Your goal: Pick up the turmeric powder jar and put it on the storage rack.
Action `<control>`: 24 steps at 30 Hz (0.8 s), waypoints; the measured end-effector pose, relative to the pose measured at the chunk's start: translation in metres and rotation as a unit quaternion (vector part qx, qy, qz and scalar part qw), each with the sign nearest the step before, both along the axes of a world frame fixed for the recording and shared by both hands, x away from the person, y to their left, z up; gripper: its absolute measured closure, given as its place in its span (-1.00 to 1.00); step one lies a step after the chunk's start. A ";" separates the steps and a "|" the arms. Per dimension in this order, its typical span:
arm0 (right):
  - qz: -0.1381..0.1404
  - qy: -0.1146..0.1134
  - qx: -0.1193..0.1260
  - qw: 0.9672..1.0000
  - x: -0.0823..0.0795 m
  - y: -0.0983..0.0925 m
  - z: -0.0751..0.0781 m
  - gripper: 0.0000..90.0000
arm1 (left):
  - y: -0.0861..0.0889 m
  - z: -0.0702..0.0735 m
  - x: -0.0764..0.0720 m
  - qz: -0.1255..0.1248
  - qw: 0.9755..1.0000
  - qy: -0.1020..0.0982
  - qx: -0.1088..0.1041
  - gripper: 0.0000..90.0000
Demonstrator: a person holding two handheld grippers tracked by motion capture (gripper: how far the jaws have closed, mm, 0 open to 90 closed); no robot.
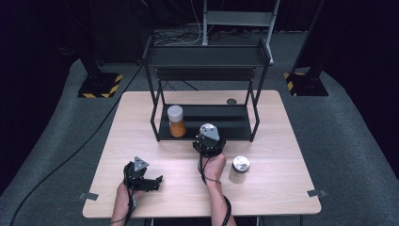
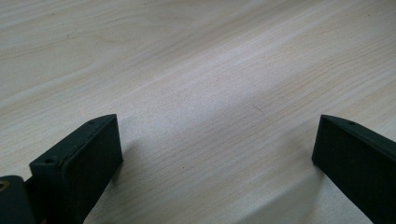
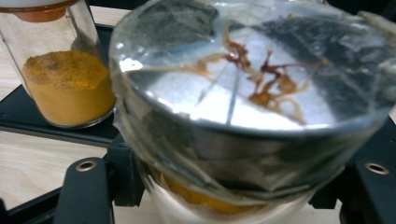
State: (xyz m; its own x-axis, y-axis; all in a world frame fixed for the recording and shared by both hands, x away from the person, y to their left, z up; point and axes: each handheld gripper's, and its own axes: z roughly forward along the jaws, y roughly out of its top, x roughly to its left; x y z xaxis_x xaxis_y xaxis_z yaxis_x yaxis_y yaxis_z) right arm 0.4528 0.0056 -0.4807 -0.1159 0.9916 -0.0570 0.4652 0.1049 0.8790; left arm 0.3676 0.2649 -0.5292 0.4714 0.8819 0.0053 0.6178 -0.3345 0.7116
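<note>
My right gripper [image 1: 209, 142] is shut on a jar with a silver lid [image 3: 252, 93] that is wrapped in clear film; orange powder shows under the lid. It holds this jar just in front of the lower shelf [image 1: 226, 123] of a black rack. On that shelf, to the left, stands a jar of orange powder [image 1: 176, 121] with a pale lid, which in the right gripper view appears as the glass jar [image 3: 65, 79] at upper left. My left gripper [image 1: 154, 183] rests low over the table near its front edge, jaws open with only bare wood [image 2: 210, 107] between them.
A second silver-lidded jar [image 1: 239, 169] stands on the table just right of my right hand. The rack's top shelf [image 1: 207, 55] overhangs the lower one, with thin black posts at its corners. A small round grommet [image 1: 231, 101] sits behind the rack. Cables trail from both grippers.
</note>
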 end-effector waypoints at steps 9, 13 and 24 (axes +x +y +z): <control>0.002 -0.001 -0.004 1.000 0.006 0.003 0.001 -0.32 | 0.000 0.000 0.000 0.000 1.000 0.000 0.000 -0.97; 0.000 -0.001 -0.006 1.000 0.009 0.002 0.002 -0.32 | 0.000 0.000 0.000 0.000 1.000 -0.001 -0.001 -0.97; -0.003 0.000 -0.009 1.000 0.017 0.001 0.002 -0.32 | 0.000 0.000 0.000 0.000 1.000 -0.001 -0.001 -0.97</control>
